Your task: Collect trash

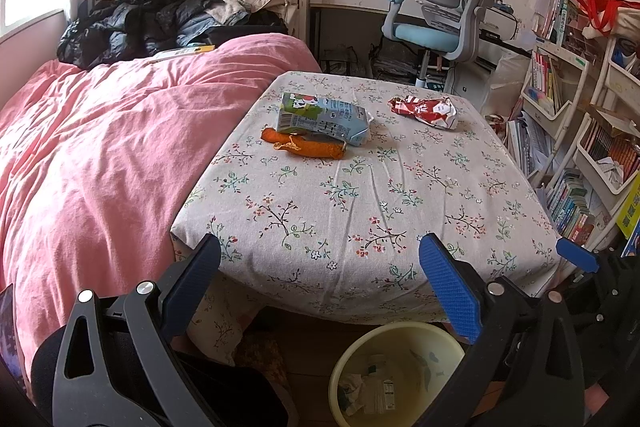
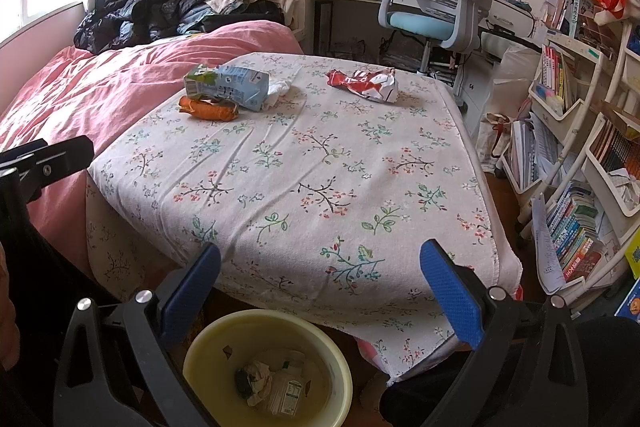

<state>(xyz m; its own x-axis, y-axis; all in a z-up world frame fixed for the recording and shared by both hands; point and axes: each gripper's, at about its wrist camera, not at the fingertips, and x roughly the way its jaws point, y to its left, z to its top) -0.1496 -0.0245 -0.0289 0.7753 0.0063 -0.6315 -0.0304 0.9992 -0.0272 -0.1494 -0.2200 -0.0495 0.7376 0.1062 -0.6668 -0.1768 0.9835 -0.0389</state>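
While unpicked on table (image 1: 400, 187): 1 carton (image 1: 322, 118), 1 peel (image 1: 304, 145), 1 wrapper (image 1: 426, 111).

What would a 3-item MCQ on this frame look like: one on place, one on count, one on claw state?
1. Where is the yellow bin?
A. on the table
B. on the floor below the table's near edge
C. on the bed

2. How many trash pieces lie on the floral tablecloth?
A. one
B. three
C. five

3. What state are both claws in?
A. open, empty
B. shut on a carton
C. shut on a wrapper

Key: 1 B, the bin sits under the cloth's edge. 2 B: milk carton, orange wrapper, red wrapper. 3 A, left claw and right claw spread with nothing between the fingers.
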